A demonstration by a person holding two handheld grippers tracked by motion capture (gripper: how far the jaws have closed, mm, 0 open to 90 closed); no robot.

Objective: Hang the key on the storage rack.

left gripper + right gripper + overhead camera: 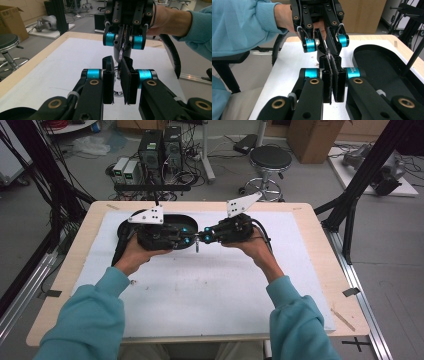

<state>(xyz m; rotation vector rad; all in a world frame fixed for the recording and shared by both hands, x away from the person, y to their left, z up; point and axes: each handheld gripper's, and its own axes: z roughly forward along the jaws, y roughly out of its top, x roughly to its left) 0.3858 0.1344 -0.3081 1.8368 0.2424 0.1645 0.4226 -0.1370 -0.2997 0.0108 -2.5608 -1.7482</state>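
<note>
left gripper (117,75) clamps metal piece (117,93) | right gripper (333,77) closed on it | black tray (382,62) beside

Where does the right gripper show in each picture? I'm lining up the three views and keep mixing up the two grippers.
High view: right gripper above centre, held in the hand on the right, tips pointing left.
Left gripper view: right gripper at top centre, facing the camera.
Right gripper view: right gripper, its own jaws rising from bottom centre.
Shared landmark: the white mat beneath it.
</note>
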